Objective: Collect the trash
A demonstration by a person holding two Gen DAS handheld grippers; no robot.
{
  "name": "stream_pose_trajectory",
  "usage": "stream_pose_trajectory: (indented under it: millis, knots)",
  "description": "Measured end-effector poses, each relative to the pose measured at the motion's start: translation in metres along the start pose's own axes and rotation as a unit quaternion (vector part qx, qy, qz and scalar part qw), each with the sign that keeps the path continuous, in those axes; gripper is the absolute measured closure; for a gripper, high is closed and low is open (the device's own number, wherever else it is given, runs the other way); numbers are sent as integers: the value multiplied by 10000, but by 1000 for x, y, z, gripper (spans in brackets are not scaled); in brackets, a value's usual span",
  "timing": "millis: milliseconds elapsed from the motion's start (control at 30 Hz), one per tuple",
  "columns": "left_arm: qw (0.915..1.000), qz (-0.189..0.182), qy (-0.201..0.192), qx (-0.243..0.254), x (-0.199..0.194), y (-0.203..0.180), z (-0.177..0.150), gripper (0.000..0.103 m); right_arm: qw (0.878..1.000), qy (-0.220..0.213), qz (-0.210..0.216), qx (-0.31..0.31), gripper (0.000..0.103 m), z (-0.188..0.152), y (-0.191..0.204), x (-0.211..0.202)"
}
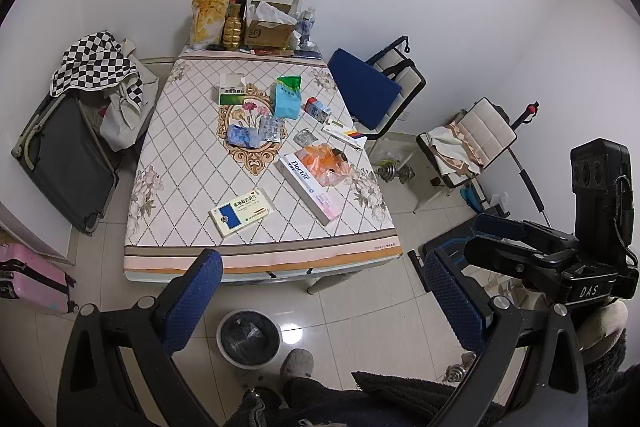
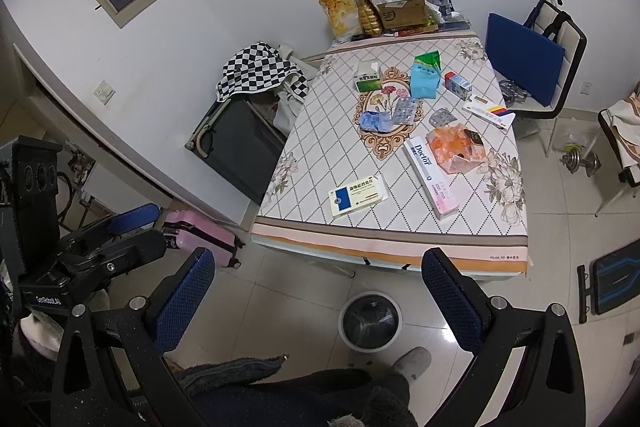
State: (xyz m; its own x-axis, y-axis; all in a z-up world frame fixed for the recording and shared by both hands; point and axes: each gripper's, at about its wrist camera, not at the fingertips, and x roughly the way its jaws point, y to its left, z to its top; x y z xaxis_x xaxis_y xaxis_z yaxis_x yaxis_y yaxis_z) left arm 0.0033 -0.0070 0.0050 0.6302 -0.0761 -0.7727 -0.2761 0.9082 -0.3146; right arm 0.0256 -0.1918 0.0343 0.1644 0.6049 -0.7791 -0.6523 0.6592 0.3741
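A table [image 1: 192, 163] [image 2: 320, 171] with a patterned cloth holds scattered trash: a yellow-blue medicine box [image 1: 241, 212] [image 2: 357, 196], a long "Doctor" box [image 1: 308, 187] [image 2: 431, 175], an orange plastic bag [image 1: 326, 159] [image 2: 456, 143], blister packs [image 1: 272, 129] [image 2: 406, 111], a blue wrapper [image 1: 242, 135] [image 2: 374, 121], a light blue packet [image 1: 287, 101] [image 2: 425, 81] and a green-white box [image 1: 231, 90] [image 2: 367, 77]. A round bin [image 1: 249, 337] [image 2: 371, 321] with a black liner stands on the floor before the table. My left gripper [image 1: 324, 299] and right gripper [image 2: 318, 297] are open and empty, above the floor near the bin.
Bottles, a snack bag and a cardboard box [image 1: 268, 29] stand at the table's far edge. A dark suitcase [image 1: 68, 163] with checkered cloth is left of the table, a pink suitcase [image 2: 200, 233] nearer. Chairs [image 1: 376, 87] and dumbbells [image 2: 580, 161] are to the right. My slippered foot [image 1: 297, 365] is beside the bin.
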Motion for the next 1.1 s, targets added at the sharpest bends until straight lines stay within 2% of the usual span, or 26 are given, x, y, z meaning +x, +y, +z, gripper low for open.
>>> stream_pose_trajectory:
  millis: [1100]
  knots:
    - [9999,-137,22,79,0,-4,-1,0,10000,6,8,22,0,-7,1,3]
